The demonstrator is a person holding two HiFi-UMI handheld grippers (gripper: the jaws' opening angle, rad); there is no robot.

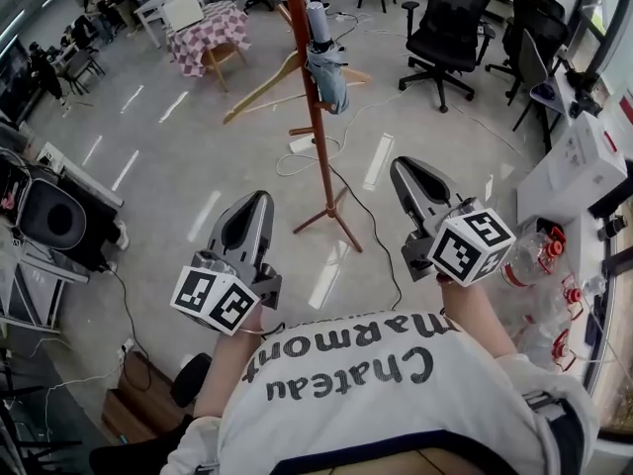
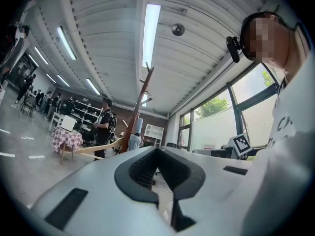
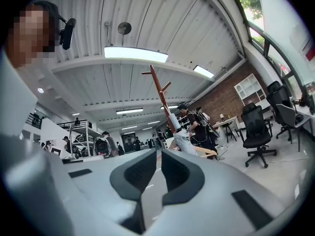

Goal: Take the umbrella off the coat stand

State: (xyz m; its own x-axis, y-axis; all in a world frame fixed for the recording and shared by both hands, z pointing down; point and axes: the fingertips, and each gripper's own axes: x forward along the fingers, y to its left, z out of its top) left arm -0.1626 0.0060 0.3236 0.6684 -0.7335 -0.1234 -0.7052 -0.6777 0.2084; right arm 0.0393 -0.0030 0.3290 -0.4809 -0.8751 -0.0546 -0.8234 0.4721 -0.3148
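Grey polished floor [image 1: 188, 156] fills an open-plan office, with black office chairs [image 1: 447, 23] along the far right side and a table under a checked cloth [image 1: 210, 28] at the far left. Out on the bare middle of that floor stands a reddish wooden coat stand [image 1: 315, 132], its splayed feet nearest the person and a white cable [image 1: 374, 221] trailing past them.

The umbrella [image 1: 324, 55], folded and wrapped in grey-blue fabric, hangs upright against the upper part of the stand's pole, handle end up. It probably hangs from one of the pegs, though the exact hook point is too small to make out. A pale wooden hanger [image 1: 259, 89] juts from the stand's other side, just beside it.

Both tools are held low in front of the person's chest, pointing roughly level at the stand and well apart from it. The left gripper [image 1: 259, 199] has its jaws brought together with nothing between them. The right gripper [image 1: 401, 165] is likewise closed and empty, as its own view confirms, with only floor showing past the pads. The umbrella sits just right of centre over those jaws, so the right one looks the likelier to make the reach.

The removal has not begun. Judging from this, the jaws must open before either can take the umbrella, and it must be lifted clear so the stand does not tip and the hanger is not knocked.
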